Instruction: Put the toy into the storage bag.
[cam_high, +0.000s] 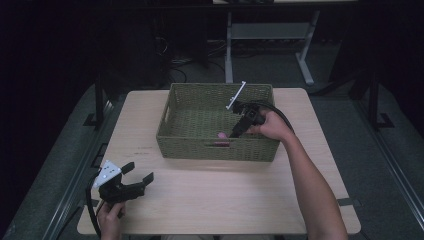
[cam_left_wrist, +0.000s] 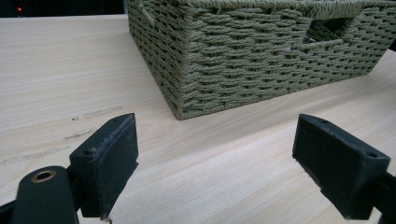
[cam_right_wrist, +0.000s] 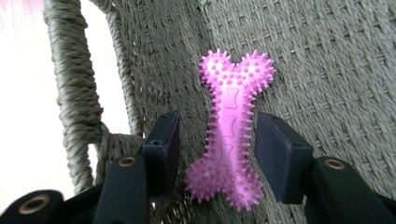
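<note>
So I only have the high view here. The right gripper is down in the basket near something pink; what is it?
Observer: A pink spiked bone toy, lying on the woven floor of the basket.
Operator: Is it clamped?
Observer: No. The right gripper is open, its jaws either side of the toy's shaft with gaps showing.
Operator: And the left one, is it holding anything?
Observer: No. The left gripper is open above bare table, facing the basket's near corner.

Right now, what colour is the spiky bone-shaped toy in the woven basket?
Pink spiky bone-shaped toy, clearest in the right gripper view.
</note>
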